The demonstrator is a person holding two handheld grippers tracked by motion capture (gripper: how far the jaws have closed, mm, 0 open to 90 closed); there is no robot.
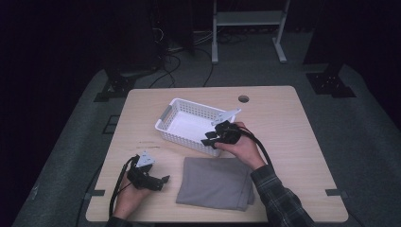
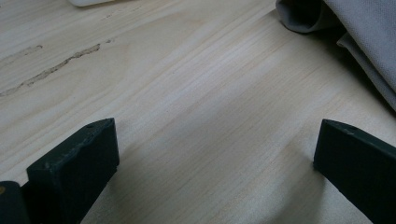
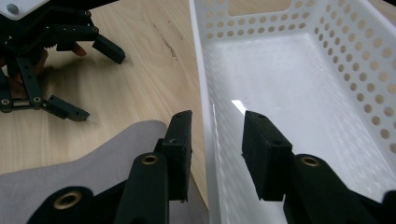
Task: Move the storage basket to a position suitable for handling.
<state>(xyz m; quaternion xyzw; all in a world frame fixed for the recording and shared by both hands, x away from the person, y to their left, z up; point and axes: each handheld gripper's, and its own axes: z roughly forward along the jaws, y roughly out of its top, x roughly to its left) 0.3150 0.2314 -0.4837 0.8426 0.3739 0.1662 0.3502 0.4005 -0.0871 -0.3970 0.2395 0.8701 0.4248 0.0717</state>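
Note:
A white perforated basket (image 1: 166,128) stands empty on the wooden table (image 1: 288,137), with a folded grey cloth (image 1: 215,182) just in front of it. My right gripper (image 1: 211,138) straddles the basket's near long wall (image 3: 204,93). One jaw hangs outside over the cloth (image 3: 93,163) and the other inside the basket. A gap shows on both sides of the wall, so the right gripper (image 3: 218,116) is open. My left gripper (image 1: 161,182) rests low at the table's front left, beside the cloth (image 2: 369,28). Its jaws stand wide apart over bare wood, so the left gripper (image 2: 217,128) is open.
A round cable hole (image 1: 243,99) sits near the table's far edge. Dark scuff marks (image 1: 149,142) run left of the basket. Beyond the table stand a white frame (image 1: 248,19) and dark stands with cables on the floor.

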